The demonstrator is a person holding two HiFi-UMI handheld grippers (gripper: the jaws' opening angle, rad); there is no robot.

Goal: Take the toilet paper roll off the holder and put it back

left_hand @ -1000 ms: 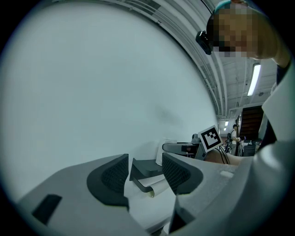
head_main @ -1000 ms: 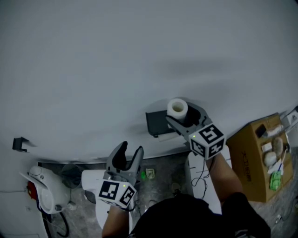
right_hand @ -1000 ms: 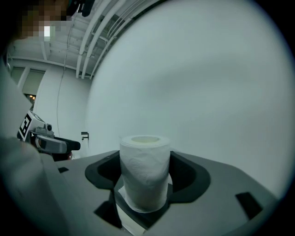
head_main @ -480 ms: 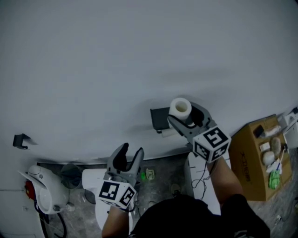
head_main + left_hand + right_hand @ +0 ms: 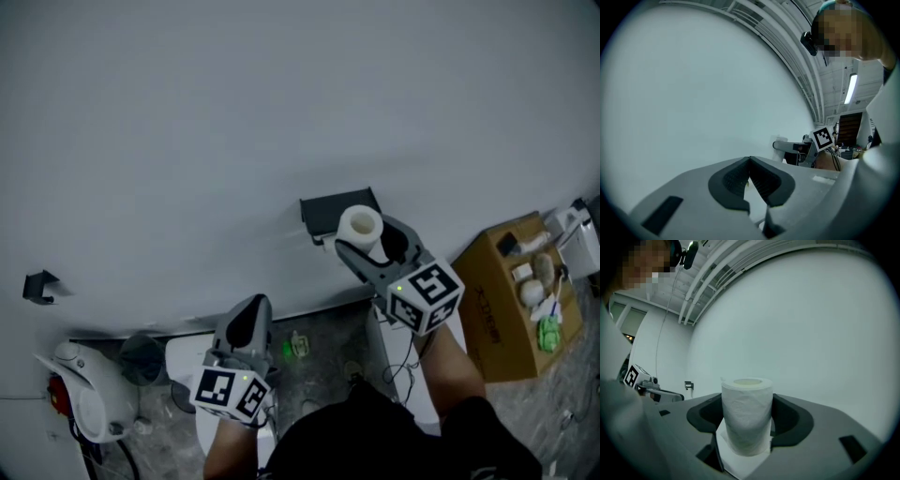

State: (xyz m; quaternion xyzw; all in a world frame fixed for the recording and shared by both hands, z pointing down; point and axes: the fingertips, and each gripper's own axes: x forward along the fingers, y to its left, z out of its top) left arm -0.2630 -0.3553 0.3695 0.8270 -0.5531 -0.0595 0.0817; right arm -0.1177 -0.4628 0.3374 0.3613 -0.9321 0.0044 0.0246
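My right gripper is shut on the white toilet paper roll, pads pressing its sides. The roll stands upright between the dark pads with a loose sheet hanging under it. In the head view it overlaps the lower right corner of the black holder on the white wall; whether they touch I cannot tell. My left gripper is lower left, away from the wall, shut with nothing between its pads. The left gripper view shows the right gripper far off by the holder.
A cardboard box with several small items on top stands at the right. A white appliance with a red part sits lower left on the grey floor. A small black bracket is fixed to the wall at far left.
The left jaws have closed from wide open. The roll in the right gripper has shifted from the holder's upper right to in front of its lower right corner.
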